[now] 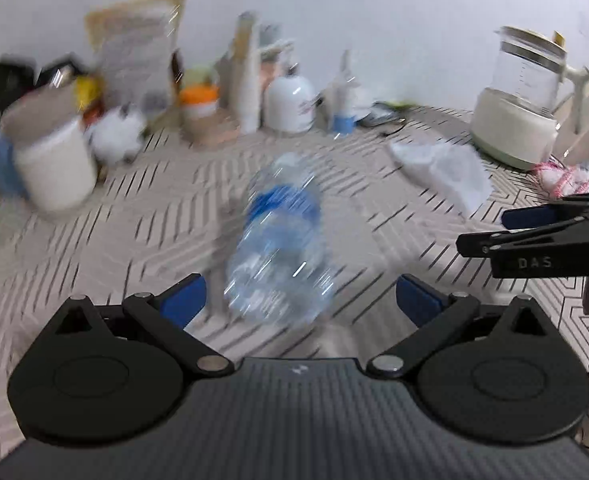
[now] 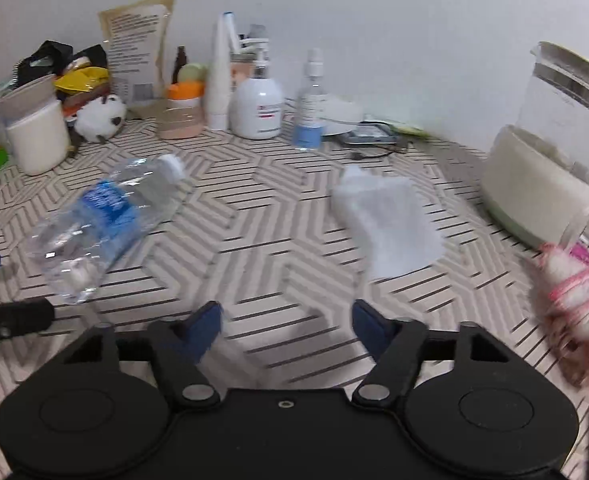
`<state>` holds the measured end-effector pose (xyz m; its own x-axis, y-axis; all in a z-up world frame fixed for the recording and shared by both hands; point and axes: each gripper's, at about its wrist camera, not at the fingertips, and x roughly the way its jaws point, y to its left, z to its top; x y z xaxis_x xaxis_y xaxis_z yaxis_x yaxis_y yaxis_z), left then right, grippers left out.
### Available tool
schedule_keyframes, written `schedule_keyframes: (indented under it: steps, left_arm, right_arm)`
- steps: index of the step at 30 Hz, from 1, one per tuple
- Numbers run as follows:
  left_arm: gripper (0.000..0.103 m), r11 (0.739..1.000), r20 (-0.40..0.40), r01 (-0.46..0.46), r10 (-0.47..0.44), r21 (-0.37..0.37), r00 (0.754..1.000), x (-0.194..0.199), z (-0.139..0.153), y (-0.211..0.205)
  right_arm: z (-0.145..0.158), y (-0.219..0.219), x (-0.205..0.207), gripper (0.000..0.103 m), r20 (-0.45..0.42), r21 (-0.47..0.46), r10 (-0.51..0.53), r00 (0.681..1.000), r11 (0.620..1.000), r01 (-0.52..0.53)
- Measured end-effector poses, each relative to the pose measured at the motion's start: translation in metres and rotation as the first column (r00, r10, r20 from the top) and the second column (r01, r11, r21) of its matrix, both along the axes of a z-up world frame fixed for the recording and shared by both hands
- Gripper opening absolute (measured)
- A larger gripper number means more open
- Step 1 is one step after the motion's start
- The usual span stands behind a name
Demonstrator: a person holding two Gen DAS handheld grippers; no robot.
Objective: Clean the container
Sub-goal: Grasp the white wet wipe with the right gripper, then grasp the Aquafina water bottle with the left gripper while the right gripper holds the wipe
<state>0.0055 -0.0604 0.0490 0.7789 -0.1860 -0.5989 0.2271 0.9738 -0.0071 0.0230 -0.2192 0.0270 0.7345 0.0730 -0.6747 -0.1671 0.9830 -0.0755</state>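
Note:
A clear plastic bottle (image 1: pixel 280 240) with a blue label lies on its side on the patterned table, base toward me, just ahead of my open left gripper (image 1: pixel 300 300). In the right wrist view the bottle (image 2: pixel 106 224) lies at the left, white cap pointing away. A white cloth (image 2: pixel 386 224) lies crumpled ahead of my open, empty right gripper (image 2: pixel 288 326). The cloth also shows in the left wrist view (image 1: pixel 442 172). My right gripper (image 1: pixel 490 232) enters the left wrist view from the right edge. The left view is motion-blurred.
A glass kettle (image 2: pixel 550 148) on a cream base stands at the right. Along the back wall stand a white pump bottle (image 2: pixel 260 108), a spray bottle (image 2: pixel 310 104), an orange-lidded jar (image 2: pixel 182 114), a pouch and a cream canister (image 2: pixel 38 136). A pink-and-white fluffy item (image 2: pixel 570 304) lies right.

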Motion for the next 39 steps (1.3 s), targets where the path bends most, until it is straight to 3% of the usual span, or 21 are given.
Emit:
schedule_keyframes:
  steps: [2,7,10,14,18,24,28,30,32,33,39]
  left_arm:
    - [0.103,0.999,-0.007,0.038,-0.038,0.013,0.999,0.012,0.004,-0.02]
    - [0.103,0.995,-0.035,0.091,-0.089,0.049,0.995,0.046,0.003,-0.063]
    - [0.101,0.993,-0.081,0.105,-0.1,0.062,0.992,0.066,-0.006,-0.079]
    - [0.101,0.991,-0.136,0.126,-0.118,0.052,0.984,0.084,-0.018,-0.089]
    - [0.101,0.991,-0.159,0.131,-0.124,0.033,0.979,0.093,-0.023,-0.089]
    - [0.101,0.991,-0.165,0.118,-0.107,0.058,0.98,0.101,-0.03,-0.09]
    - [0.101,0.991,-0.15,0.105,-0.092,0.08,0.984,0.101,-0.031,-0.089]
    - [0.101,0.991,-0.149,0.11,-0.098,0.076,0.984,0.1,-0.031,-0.089]
    - [0.101,0.991,-0.147,0.115,-0.103,0.07,0.984,0.099,-0.03,-0.088]
    - [0.101,0.991,-0.146,0.116,-0.105,0.065,0.984,0.098,-0.03,-0.088]
    - [0.101,0.992,-0.117,0.123,-0.117,0.039,0.986,0.089,-0.022,-0.079]
  right_arm:
    - [0.004,-0.014,0.007,0.055,-0.003,0.017,0.006,1.0,1.0,-0.006]
    - [0.006,-0.038,0.026,0.047,0.017,0.004,0.018,1.0,1.0,-0.018]
    - [0.004,-0.057,0.044,0.049,0.022,-0.002,-0.036,0.999,0.999,0.036]
    - [0.002,-0.082,0.07,0.071,0.01,0.037,-0.073,0.997,0.997,0.072]
    - [-0.008,-0.095,0.085,0.072,-0.057,0.064,-0.125,0.991,0.99,0.128]
    - [-0.022,-0.096,0.116,0.071,-0.078,0.048,-0.15,0.986,0.987,0.154]
    - [-0.026,-0.097,0.124,0.057,-0.062,0.061,-0.149,0.987,0.986,0.153]
    - [-0.026,-0.097,0.124,0.039,-0.06,0.077,-0.152,0.987,0.985,0.156]
    - [-0.026,-0.094,0.121,0.013,-0.056,0.075,-0.138,0.989,0.987,0.142]
    - [-0.025,-0.092,0.12,0.008,-0.053,0.074,-0.126,0.991,0.989,0.13]
    - [-0.016,-0.082,0.095,0.006,0.046,0.064,-0.078,0.996,0.995,0.075]
